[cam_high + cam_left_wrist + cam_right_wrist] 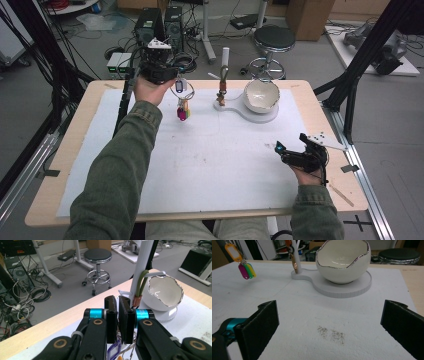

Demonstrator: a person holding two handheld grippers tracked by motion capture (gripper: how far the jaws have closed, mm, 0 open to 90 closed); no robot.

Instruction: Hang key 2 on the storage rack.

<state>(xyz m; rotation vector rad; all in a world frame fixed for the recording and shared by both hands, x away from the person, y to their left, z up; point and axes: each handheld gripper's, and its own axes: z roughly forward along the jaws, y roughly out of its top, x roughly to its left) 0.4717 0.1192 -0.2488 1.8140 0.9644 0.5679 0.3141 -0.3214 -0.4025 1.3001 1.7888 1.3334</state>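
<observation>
The left gripper [159, 67] is held up over the far left part of the table [75, 150], carried by a hand whose green sleeve [120, 165] stretches forward from the near edge; the forearm runs almost straight away from the person. Its jaws are pressed together, and in the left gripper view the two black pads stand nearly face to face, pinching the top of a bunch of key tags [182, 107]. The metal ring [180, 87] of that bunch hangs just below the jaws, with a blue tag inside the loop and pink, green and yellow tags dangling beneath it, clear of the white mat [210, 160]. From the right gripper view the same coloured tags [245, 270] hang in the air at the far left, above the mat. To the right of the bunch, near it but apart, stands a white post [225, 62] on a white base [250, 114], with a green loop and a copper-coloured fitting hanging against it; a white bowl with a wavy silver rim [261, 95] sits on the wider end of that base. The right gripper [292, 152] rests low at the near right of the mat, its hand lying near the table edge, jaws spread wide with nothing between them, well apart from the tags.
</observation>
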